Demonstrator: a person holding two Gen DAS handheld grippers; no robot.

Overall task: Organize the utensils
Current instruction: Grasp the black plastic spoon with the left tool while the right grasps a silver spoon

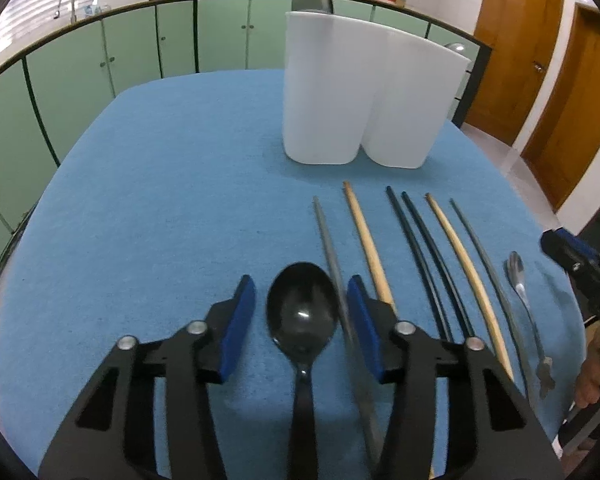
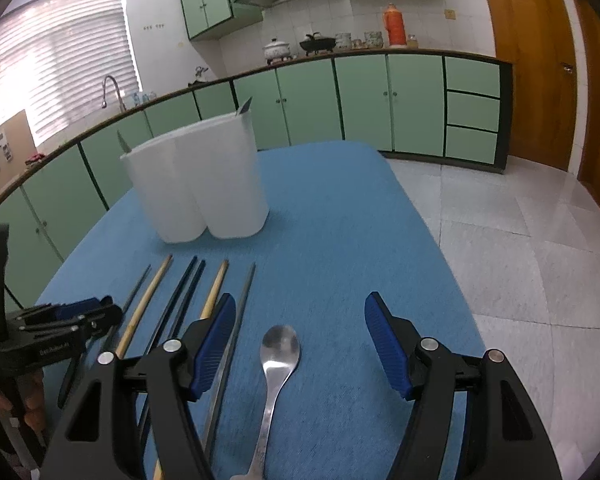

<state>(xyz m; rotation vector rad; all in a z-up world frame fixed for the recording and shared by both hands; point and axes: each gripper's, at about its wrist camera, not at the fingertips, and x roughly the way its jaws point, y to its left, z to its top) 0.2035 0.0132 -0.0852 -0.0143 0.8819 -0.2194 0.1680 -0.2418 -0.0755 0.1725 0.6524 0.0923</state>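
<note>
Close by, left gripper (image 1: 301, 326): fingers apart around the black spoon (image 1: 302, 312); not squeezing
Right gripper (image 2: 300, 344): wide apart over the silver spoon (image 2: 279, 354)
Chopsticks (image 1: 432, 248): beside spoons on blue cloth (image 1: 172, 184)
Far: white holder (image 1: 364, 96)

Only one legible-looking marking: small pale lettering along the side of the left tongs (image 2: 66, 316), seen in the right wrist view, off to the left of the right tongs (image 2: 300, 344). Too small and blurred to spell out with certainty. Far beyond and left of the same tongs, against the cabinets, a cardboard panel (image 2: 4, 144) with a white sheet of dark shapes, not readable as letters. Nothing readable anywhere in the left wrist view.
</note>
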